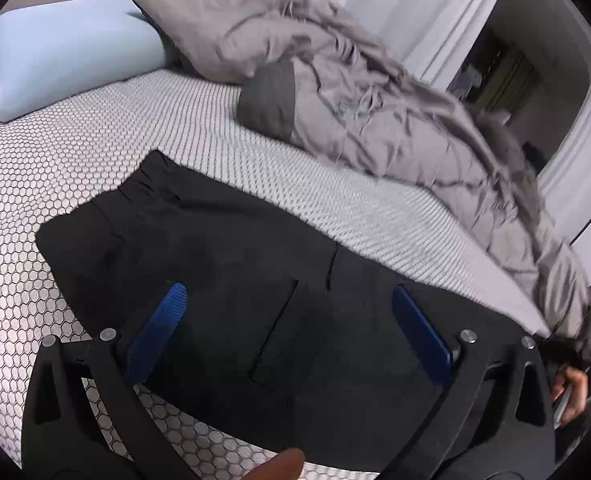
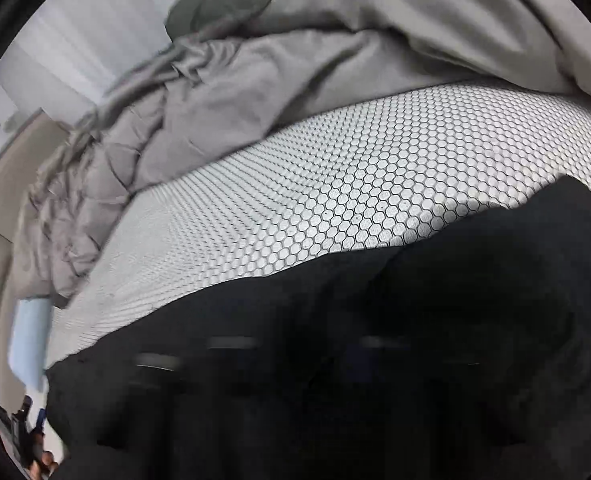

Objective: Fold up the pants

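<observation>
1. The black pants (image 1: 231, 264) are seen lying flat on the bed (image 1: 55, 184), on its honeycomb-patterned sheet; the gathered waistband end (image 1: 151, 184) is up and to the left in the left wrist view, and the long axis runs from there down to the right, toward the grey duvet (image 1: 395, 120)

2. The left gripper (image 1: 291, 316) is placed directly over the cloth, its blue fingers (image 1: 167, 320) set on either side of a sewn pocket panel (image 1: 279, 332), so the pants lie straight ahead of and beneath the jaws

3. The left jaws are spread wide; nothing is pinched between them, and it cannot be told whether the fingertips rest on the fabric or are held just above it

4. In the right wrist view the lower half is filled by dark, blurred cloth of the pants (image 2: 335, 360), with the sheet (image 2: 335, 184) beyond it; the right gripper's own fingers cannot be made out there

5. The state of the right jaws cannot be told; a hand (image 1: 571, 392) is glimpsed at the far right of the left view, by the leg end of the garment

6. The leg end is judged nearer the right hand and the waistband nearer the left, so the next fold is likely to turn on carrying one end along the long axis to the other
</observation>
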Action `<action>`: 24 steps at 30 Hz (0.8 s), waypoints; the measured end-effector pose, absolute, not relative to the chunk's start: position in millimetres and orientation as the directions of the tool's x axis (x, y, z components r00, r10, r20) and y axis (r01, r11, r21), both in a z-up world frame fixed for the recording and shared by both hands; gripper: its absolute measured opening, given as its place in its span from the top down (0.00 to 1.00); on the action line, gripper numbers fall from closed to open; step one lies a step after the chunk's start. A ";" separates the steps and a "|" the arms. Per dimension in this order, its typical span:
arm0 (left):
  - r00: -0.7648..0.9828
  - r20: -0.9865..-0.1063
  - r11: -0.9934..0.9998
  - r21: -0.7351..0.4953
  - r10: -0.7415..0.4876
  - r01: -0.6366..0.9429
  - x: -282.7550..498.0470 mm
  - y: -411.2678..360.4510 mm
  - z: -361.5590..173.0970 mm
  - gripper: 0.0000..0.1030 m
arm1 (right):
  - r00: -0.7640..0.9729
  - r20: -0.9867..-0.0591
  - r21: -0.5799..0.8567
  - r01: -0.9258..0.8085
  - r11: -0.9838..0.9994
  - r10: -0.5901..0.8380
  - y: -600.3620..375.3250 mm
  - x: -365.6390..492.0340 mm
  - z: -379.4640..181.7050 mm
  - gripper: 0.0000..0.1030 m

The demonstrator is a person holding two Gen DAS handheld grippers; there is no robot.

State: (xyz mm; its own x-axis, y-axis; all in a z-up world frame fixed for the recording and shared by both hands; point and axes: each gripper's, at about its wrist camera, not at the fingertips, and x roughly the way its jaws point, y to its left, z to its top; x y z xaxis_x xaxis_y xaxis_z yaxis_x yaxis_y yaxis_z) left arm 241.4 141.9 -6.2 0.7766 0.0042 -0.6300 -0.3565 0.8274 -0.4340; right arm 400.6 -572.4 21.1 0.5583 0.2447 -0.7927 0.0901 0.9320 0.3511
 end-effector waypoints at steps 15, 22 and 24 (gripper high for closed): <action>0.702 -0.695 0.831 -0.289 0.159 -0.475 213.7 184.1 -6.3 0.01 | 0.683 -0.703 0.357 0.099 0.929 0.197 -581.2 312.9 67.5 0.20; 0.712 -0.702 0.733 -0.490 -0.012 -0.471 177.5 221.3 -17.5 0.10 | 0.756 -0.629 0.410 0.122 0.904 0.183 -603.6 198.7 71.0 0.12; 0.716 -0.695 0.713 -0.532 -0.060 -0.457 168.3 223.6 -26.2 0.12 | 0.766 -0.608 0.445 0.109 0.889 0.211 -609.8 179.3 64.2 0.12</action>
